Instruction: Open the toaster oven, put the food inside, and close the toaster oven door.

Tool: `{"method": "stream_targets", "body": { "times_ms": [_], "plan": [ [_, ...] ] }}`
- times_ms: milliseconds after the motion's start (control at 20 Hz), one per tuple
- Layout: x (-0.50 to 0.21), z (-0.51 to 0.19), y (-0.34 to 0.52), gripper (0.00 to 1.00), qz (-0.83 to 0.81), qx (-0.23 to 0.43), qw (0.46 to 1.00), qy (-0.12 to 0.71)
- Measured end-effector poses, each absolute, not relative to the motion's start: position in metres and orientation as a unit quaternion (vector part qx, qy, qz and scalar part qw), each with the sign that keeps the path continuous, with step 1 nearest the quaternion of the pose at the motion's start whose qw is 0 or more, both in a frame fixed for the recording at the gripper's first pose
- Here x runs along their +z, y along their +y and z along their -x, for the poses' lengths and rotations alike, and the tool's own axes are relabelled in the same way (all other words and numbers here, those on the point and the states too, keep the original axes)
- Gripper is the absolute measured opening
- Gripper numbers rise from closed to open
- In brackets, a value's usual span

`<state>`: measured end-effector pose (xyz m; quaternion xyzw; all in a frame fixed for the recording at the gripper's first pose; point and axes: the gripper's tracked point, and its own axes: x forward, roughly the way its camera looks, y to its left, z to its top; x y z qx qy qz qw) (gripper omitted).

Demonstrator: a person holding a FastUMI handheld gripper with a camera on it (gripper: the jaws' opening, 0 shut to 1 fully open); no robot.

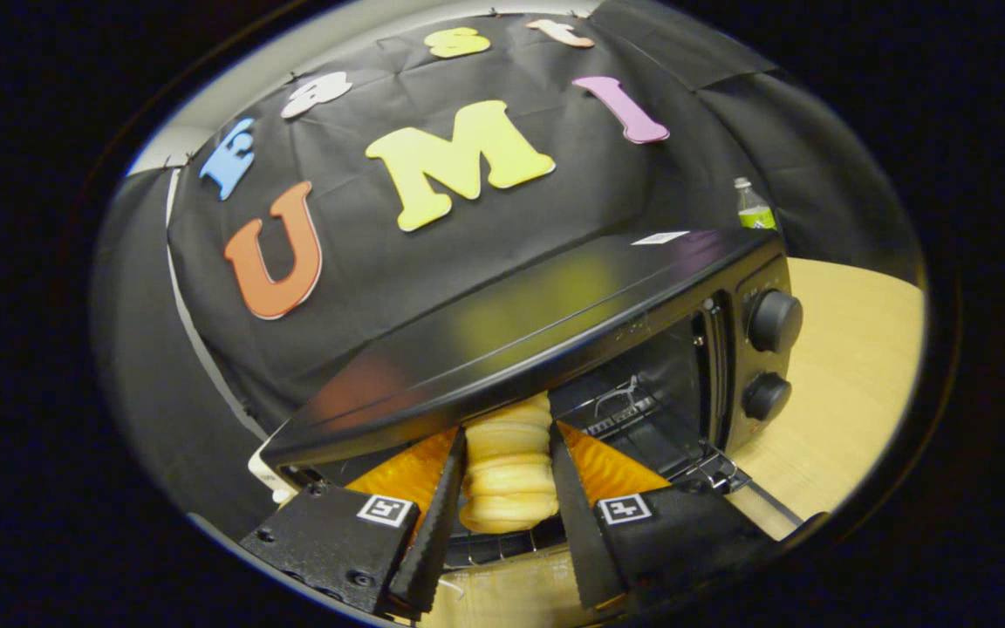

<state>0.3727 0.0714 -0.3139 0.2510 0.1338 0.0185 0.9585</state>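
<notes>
Right now the gripper (507, 515) sits low in the picture, tilted so the whole scene leans, with its two fingers (437, 523) reaching forward and upward into the mouth of the toaster oven (555, 323). The fingers are closed in on the food (511, 475), one pressing each side, so the piece is pinched between them. Each finger block carries a small square black-and-white marker (385, 510) on its top face; it is a pattern, not writing.

The food is a pale, golden, bread-like piece with rounded ridges stacked one over another, standing on end between the fingers. Its top end reaches just under the oven's top front edge, and its lower end hangs above the wire rack (625, 410) and the oven's opening at the lower middle of the picture.

The toaster oven is black and glossy, filling the middle of the picture. Its cavity is open, with orange reflections showing beside the fingers. Two round black knobs (773, 321) sit one above the other on its right panel. A small white sticker (659, 237) lies on its top, too small to read.

The oven stands on a light wooden table (851, 366). A green-labelled bottle (754, 208) stands behind the oven at the upper right, its label unreadable.
</notes>
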Motion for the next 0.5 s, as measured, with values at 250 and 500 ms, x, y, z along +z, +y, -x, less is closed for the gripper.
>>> {"method": "stream_targets", "body": {
  "times_ms": [250, 500],
  "plan": [
    [-0.334, -0.389, 0.08, 0.79, -0.294, 0.047, 0.942, 0.155],
    [-0.328, -0.372, 0.067, 1.0, -0.298, 0.033, 0.941, 0.155]
  ]
}}
